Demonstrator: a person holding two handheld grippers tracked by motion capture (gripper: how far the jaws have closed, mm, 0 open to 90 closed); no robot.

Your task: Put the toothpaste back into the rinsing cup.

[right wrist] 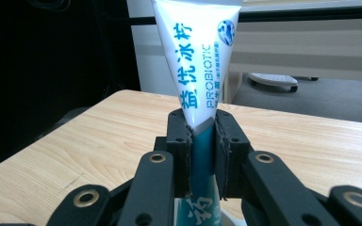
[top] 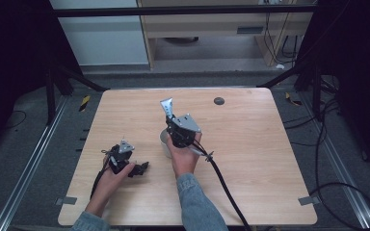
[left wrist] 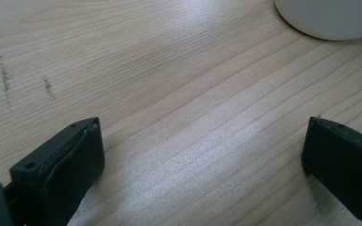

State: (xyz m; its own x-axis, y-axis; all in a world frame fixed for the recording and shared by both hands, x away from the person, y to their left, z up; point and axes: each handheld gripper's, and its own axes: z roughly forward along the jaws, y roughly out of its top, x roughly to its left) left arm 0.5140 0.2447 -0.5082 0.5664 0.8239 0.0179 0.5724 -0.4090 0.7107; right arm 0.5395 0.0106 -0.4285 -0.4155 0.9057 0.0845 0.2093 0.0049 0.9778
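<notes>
My right gripper (right wrist: 201, 136) is shut on a white and teal toothpaste tube (right wrist: 199, 61), which stands upright with its flat crimped end on top. In the high view the tube (top: 167, 108) sticks up above the right gripper (top: 177, 126), held over the middle of the wooden table (top: 250, 144). A white cup (top: 164, 140) sits on the table just under that gripper, mostly hidden by it. My left gripper (top: 138, 168) lies low on the table at the front left, open. Its jaws (left wrist: 202, 155) stand wide apart over bare wood, with the white cup's (left wrist: 330, 19) base beyond them.
A small dark round spot (top: 218, 101) marks the table near its far edge. Black cables trail from both grippers toward the front edge. Dark floor, metal rails and a frame surround the table.
</notes>
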